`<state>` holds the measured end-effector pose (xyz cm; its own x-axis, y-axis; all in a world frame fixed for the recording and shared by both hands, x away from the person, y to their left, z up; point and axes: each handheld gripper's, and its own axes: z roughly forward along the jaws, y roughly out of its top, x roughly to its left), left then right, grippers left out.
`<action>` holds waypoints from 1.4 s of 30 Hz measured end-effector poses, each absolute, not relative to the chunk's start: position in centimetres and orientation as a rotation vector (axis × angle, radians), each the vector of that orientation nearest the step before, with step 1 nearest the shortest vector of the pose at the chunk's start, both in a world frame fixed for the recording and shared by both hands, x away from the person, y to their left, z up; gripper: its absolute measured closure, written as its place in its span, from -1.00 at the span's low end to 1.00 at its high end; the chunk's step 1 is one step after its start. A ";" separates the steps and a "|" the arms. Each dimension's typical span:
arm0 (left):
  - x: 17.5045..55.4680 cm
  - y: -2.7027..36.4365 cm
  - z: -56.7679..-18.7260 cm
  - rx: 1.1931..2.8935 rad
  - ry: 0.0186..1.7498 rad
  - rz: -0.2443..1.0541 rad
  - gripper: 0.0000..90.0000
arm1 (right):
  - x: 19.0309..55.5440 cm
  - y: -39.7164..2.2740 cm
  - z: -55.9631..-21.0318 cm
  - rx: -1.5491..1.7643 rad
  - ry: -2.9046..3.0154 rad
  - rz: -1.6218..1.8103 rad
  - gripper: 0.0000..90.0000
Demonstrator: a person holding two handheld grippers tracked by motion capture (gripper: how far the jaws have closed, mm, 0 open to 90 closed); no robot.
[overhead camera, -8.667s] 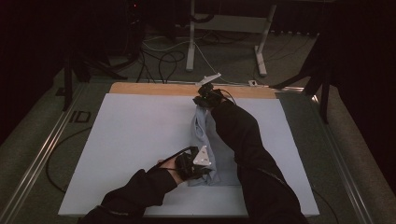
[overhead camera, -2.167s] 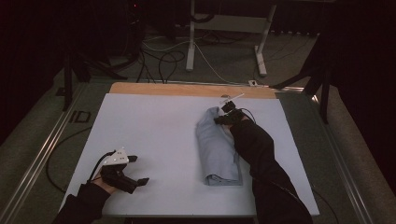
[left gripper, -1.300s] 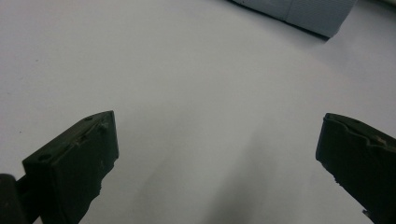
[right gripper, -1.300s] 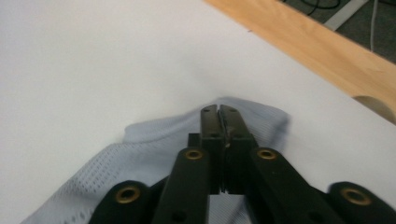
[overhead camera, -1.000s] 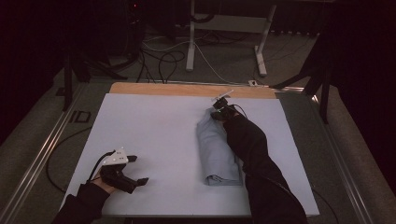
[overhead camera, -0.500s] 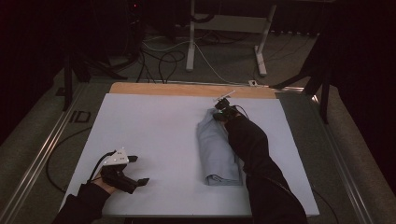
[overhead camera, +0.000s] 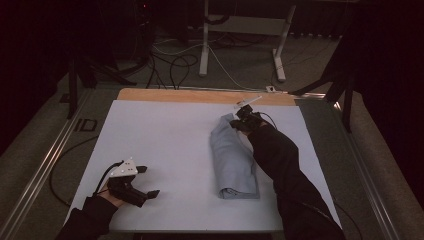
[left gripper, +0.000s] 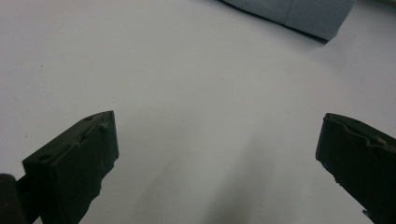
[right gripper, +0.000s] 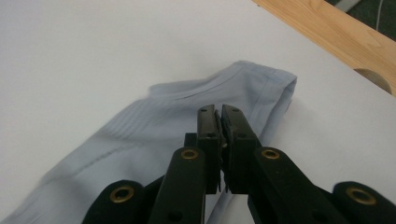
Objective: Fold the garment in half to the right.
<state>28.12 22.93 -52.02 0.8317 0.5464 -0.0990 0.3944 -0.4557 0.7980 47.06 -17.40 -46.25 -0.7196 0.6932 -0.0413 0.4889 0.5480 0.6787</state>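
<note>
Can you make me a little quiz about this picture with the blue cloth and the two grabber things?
1. True or false: the folded pale blue cloth lies on the white table cover.
2. Which black two-jaw gripper has its jaws spread wide apart: A) the left gripper, B) the right gripper?
3. Which end of the cloth is the right gripper at: the far end by the wooden table edge, or the near end by the person?

Key:
1. True.
2. A. The right gripper's jaws are pressed together.
3. The far end, by the wooden edge.
</note>
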 end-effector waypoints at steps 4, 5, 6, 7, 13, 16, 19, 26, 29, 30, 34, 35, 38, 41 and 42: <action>28.1 23.0 -52.0 2.104 0.687 0.214 -0.98 | 45.2 -18.2 -45.4 0.950 2.485 1.000 0.93; 28.1 23.0 -51.9 2.104 0.686 0.216 -0.98 | 44.7 -18.4 -45.3 0.940 2.484 1.013 0.94; 28.1 23.0 -51.9 2.105 0.684 0.217 -0.98 | 44.2 -18.5 -45.3 0.930 2.489 1.014 0.95; 28.1 23.0 -51.9 2.104 0.682 0.218 -0.98 | 43.7 -18.7 -45.3 0.922 2.496 1.016 0.95; 28.1 23.0 -51.8 2.106 0.683 0.223 -0.98 | 40.3 -19.6 -45.5 0.884 2.512 1.049 0.92; 28.0 23.0 -51.8 2.107 0.684 0.225 -0.98 | 38.3 -20.2 -45.6 0.866 2.520 1.090 0.78; 28.1 23.0 -51.8 2.106 0.684 0.227 -0.98 | 36.3 -20.8 -45.8 0.845 2.534 1.109 0.55; 28.0 23.0 -51.8 2.109 0.685 0.229 -0.98 | 32.1 -22.3 -46.8 0.874 2.540 1.194 0.13; 28.1 23.0 -51.8 2.111 0.685 0.226 -0.98 | 30.5 -22.8 -47.6 0.874 2.555 1.181 0.04; 28.1 23.0 -51.9 2.110 0.686 0.225 -0.98 | 30.0 -23.0 -47.8 0.875 2.557 1.173 0.02; 28.1 22.9 -51.9 2.112 0.682 0.224 -0.98 | 28.2 -23.8 -48.8 0.895 2.568 1.161 -0.10; 28.1 22.9 -51.9 2.112 0.684 0.224 -0.98 | 27.9 -24.0 -49.1 0.896 2.570 1.159 -0.13; 28.1 22.9 -51.9 2.111 0.684 0.221 -0.98 | 27.0 -24.4 -49.9 0.906 2.575 1.158 -0.20; 28.1 22.8 -51.9 2.112 0.685 0.221 -0.98 | 26.6 -24.4 -50.7 0.896 2.587 1.135 -0.12; 28.1 22.8 -51.9 2.114 0.684 0.223 -0.98 | 26.5 -24.3 -51.0 0.891 2.597 1.124 -0.09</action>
<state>28.09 22.84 -51.94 0.8325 0.5468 -0.0891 0.3896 -0.4635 0.7958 26.50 -24.34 -50.99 -0.8057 0.5877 0.0732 0.4557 0.5363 0.7104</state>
